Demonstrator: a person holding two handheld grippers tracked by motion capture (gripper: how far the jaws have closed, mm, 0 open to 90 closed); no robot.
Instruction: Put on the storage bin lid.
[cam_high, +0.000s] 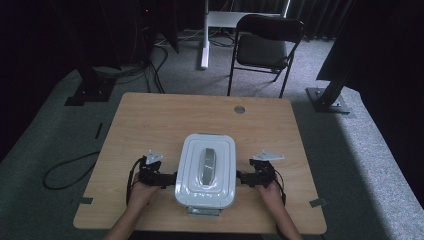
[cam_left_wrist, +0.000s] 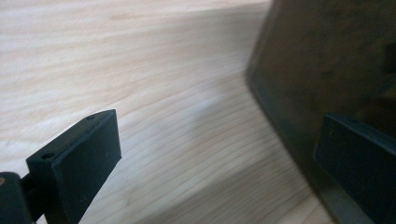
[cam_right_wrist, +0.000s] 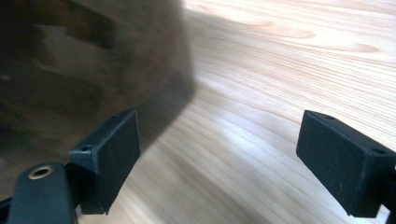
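Flanking the white lidded box near the counter's front edge, your left gripper and right gripper hold jaws spread, seemingly touching its sides.

No legible text, labels or numbers anywhere; white rectangular plastic lidded container carries no readable marking; light wooden table likewise unmarked

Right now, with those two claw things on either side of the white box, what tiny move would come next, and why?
Probably bring both in until the jaws meet the box's sides. The left gripper and right gripper flank the white lidded box with jaws open, nothing between them, so neither has a hold yet.
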